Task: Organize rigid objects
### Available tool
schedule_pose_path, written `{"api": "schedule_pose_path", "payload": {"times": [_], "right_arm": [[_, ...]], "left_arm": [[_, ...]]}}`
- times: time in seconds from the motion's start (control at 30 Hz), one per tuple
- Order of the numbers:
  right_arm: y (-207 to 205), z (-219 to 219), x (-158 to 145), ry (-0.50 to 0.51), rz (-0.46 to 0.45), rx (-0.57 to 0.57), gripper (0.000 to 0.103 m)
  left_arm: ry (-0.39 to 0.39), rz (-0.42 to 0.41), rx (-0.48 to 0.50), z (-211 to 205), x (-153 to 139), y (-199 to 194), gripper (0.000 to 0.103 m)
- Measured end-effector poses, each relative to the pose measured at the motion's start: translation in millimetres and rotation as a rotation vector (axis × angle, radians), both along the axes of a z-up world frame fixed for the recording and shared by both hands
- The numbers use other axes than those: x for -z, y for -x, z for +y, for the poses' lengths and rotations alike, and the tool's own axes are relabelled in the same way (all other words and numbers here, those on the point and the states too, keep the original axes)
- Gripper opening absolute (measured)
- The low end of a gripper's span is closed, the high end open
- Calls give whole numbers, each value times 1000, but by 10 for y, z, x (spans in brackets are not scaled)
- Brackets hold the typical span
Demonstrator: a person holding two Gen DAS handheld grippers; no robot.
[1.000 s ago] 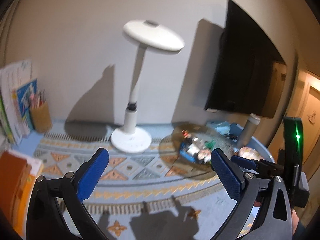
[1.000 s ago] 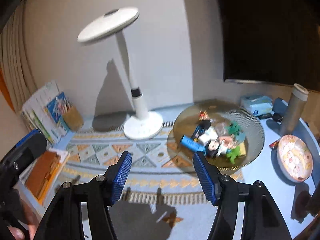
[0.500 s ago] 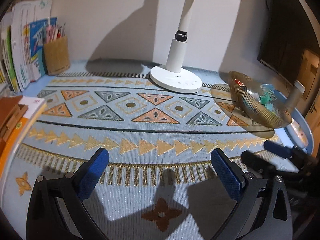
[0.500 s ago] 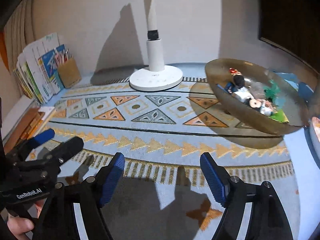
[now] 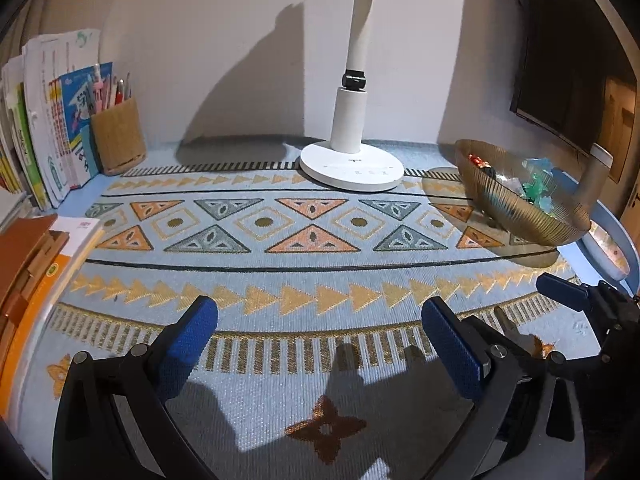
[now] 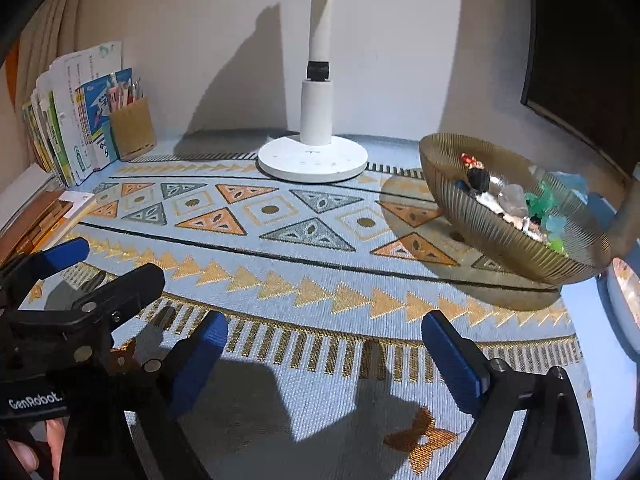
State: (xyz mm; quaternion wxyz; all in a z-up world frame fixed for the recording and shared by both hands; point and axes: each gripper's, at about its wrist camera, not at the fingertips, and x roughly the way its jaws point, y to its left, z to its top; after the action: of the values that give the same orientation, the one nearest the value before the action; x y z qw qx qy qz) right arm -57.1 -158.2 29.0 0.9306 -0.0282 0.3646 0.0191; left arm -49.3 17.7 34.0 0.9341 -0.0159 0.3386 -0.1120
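You are holding the left gripper (image 5: 316,336) and the right gripper (image 6: 324,342) low in the frame, both spread wide and carrying nothing above the patterned mat (image 6: 280,216). At right of frame, small toys (image 6: 508,200) are sitting inside the ribbed amber bowl (image 6: 500,240): this fits sorting about to start or already finished.

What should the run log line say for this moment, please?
left gripper: open, empty | right gripper: open, empty | both low over mat | toys in ribbed bowl | stage: nothing grasped
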Motion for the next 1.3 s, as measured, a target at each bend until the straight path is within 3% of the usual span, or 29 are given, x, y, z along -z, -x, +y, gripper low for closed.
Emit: {"api": "schedule_pose_path", "payload": {"times": [1.3], "right_arm": [[-56, -12, 77, -1, 51, 24, 102]], "left_arm": [[10, 40, 23, -24, 49, -37, 102]]}}
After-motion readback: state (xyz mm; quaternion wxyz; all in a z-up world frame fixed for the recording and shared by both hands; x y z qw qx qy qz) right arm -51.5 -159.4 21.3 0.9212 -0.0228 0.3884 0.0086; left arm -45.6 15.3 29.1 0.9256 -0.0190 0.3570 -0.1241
